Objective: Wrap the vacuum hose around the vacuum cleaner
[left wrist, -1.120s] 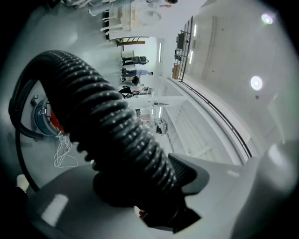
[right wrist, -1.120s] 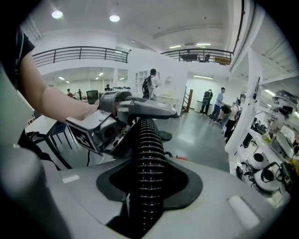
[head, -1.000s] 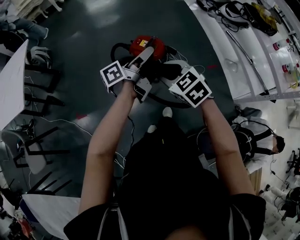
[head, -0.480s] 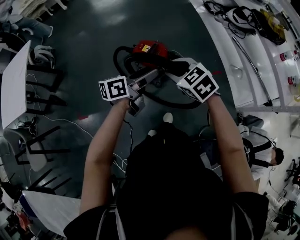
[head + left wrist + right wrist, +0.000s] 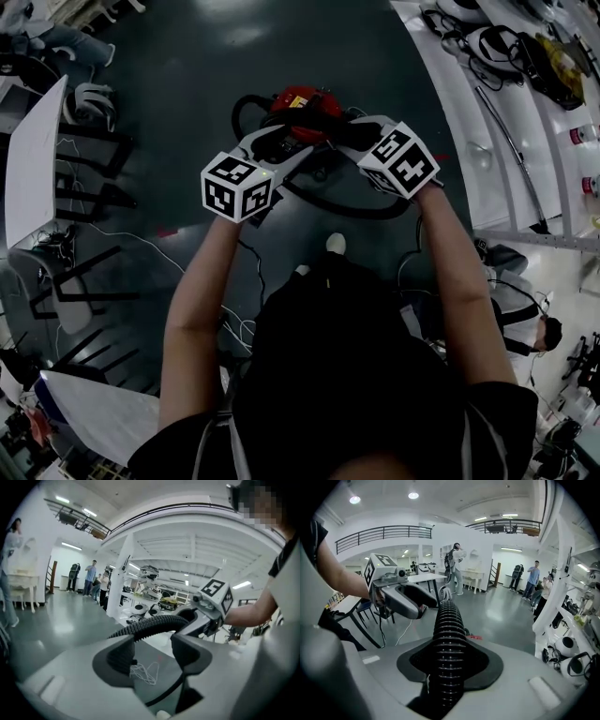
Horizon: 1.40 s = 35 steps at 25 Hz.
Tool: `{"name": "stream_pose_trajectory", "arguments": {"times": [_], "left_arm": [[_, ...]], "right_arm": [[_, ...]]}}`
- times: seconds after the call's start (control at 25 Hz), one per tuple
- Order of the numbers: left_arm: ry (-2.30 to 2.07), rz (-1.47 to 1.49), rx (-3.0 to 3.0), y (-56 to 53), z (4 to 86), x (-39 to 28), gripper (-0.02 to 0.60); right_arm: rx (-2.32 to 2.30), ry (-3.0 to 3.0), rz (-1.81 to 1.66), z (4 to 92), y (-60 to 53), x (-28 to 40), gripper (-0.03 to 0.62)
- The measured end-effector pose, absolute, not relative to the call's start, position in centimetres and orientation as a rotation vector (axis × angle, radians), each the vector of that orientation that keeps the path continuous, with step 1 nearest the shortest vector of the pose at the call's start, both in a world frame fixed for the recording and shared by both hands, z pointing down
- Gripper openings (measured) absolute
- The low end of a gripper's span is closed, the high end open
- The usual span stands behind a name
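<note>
Black hose (image 5: 447,616) stays clenched in right claw (image 5: 450,662); left claw (image 5: 152,649), now rolled, has been closing around it, still released.

The right gripper (image 5: 449,663) has no free gap: the hose (image 5: 447,620) fills the space between its jaws, which clamp it. The left gripper (image 5: 152,651) sits close ahead on its left, blocking that side. The left gripper's jaws, just closing a little, stand apart, with the hose crossing just past their tips, unpressed. The vacuum cleaner (image 5: 302,101) lies below both tips. Bare floor (image 5: 187,84) stretches left of the left gripper to a table (image 5: 33,159), while a white bench (image 5: 487,122) bounds the right gripper's far side.
</note>
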<state>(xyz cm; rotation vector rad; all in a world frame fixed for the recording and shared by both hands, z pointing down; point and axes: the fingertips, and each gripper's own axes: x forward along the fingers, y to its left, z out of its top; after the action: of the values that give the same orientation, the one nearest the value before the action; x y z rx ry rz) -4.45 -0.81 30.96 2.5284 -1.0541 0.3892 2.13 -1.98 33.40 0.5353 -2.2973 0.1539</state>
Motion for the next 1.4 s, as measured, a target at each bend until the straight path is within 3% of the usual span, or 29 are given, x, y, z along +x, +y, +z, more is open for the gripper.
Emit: {"name": "stream_pose_trajectory", "arguments": {"times": [0.24, 0.4, 0.68, 0.8, 1.04, 1.4], "left_arm": [[-1.153, 0.632, 2.683, -3.9, 30.0, -4.0, 0.315], [-0.994, 0.811, 2.753, -5.0, 30.5, -2.2, 0.364], [-0.785, 1.095, 2.844, -7.2, 31.5, 0.6, 0.377], [-0.703, 1.083, 2.837, -7.6, 31.7, 1.8, 0.352], [-0.569, 1.178, 2.836, -7.8, 33.2, 3.4, 0.235], [-0.597, 1.068, 2.719, -9.5, 33.6, 3.2, 0.222]], "right_arm": [[0.456, -2.302, 0.185, 34.4, -2.9, 1.5, 0.149], [0.406, -2.308, 0.187, 34.7, -3.7, 1.4, 0.149], [0.292, -2.328, 0.152, 34.3, -5.0, 1.8, 0.149], [0.243, -2.337, 0.14, 34.0, -5.7, 2.5, 0.149], [0.115, -2.33, 0.124, 34.7, -6.5, 4.2, 0.15], [0.119, -2.324, 0.089, 35.5, -8.7, 4.3, 0.158]]}}
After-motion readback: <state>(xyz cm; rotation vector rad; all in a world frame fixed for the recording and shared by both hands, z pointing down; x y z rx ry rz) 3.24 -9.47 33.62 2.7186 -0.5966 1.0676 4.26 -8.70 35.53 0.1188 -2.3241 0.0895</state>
